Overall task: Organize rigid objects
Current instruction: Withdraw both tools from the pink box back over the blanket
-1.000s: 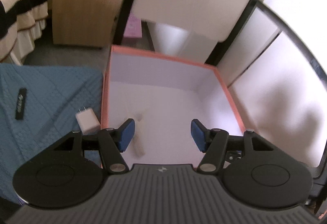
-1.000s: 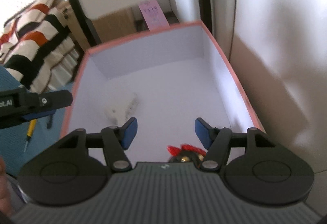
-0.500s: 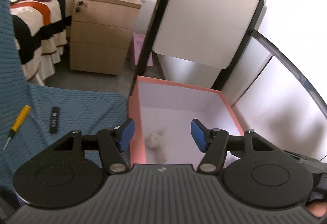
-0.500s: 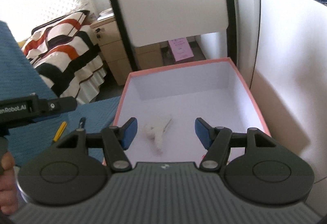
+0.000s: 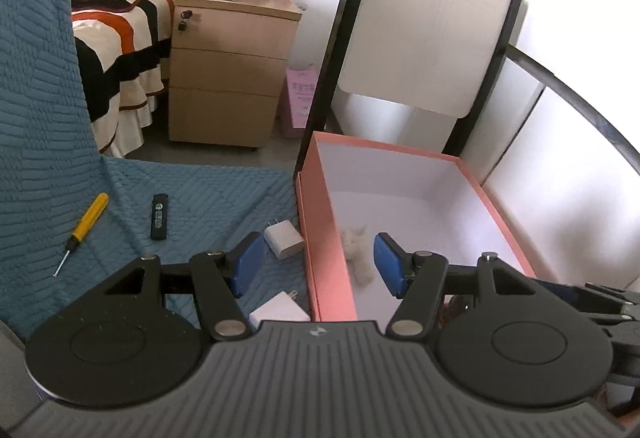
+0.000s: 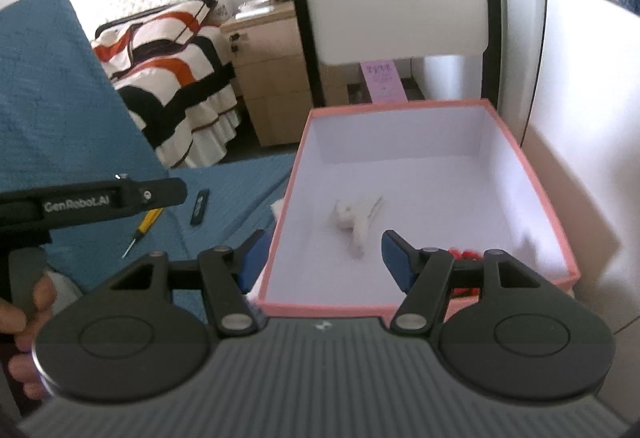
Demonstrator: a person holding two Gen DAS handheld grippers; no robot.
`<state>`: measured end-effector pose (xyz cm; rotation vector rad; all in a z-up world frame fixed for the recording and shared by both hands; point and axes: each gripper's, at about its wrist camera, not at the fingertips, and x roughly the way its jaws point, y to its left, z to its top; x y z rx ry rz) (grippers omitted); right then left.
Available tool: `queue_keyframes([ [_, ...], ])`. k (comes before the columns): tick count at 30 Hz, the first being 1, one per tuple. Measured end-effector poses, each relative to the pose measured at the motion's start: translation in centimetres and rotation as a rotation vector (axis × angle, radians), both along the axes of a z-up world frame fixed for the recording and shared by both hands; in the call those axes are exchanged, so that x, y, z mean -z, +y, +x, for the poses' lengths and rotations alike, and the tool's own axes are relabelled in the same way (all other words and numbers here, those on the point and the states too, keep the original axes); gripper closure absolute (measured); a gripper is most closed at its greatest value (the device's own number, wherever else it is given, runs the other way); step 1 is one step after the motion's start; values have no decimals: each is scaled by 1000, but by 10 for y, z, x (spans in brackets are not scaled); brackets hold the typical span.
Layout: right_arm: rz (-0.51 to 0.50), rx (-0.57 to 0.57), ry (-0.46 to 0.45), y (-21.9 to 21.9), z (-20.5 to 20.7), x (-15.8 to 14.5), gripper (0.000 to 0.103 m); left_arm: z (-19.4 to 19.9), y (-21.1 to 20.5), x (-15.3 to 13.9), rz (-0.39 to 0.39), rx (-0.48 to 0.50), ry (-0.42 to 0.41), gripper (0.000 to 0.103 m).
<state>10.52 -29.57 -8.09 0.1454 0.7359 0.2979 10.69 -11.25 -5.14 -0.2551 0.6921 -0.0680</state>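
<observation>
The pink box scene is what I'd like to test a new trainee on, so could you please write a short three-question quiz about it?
1. True or false: the yellow screwdriver lies inside the pink box.
2. How many white chargers lie on the blue quilt beside the box: A one, B two, C four?
3. Fill in: both the left tool and the right tool have their jaws ____.

Key: 1 false, it lies on the quilt near the black lighter. 2 B. 3 open, holding nothing.
</observation>
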Motion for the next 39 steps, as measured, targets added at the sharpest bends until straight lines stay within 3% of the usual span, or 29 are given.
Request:
queue_keyframes([
  [18,-18,-39,79,65,-41,26,38,-38,67,31,-26,-37,61,36],
  [26,-22,-27,101,88,-51,38,38,-48,85,39,21,-10,36,36],
  [32,-51,-49,105,104,-49,45,38,-42,107,57,-5,-36,40,36],
  [36,-79,-83,113,116,-43,51,38,-22,118,77,67,-35,34,36],
  [39,-103,-103,112,126,-36,55,38,-2,130,90,65,-34,24,36],
])
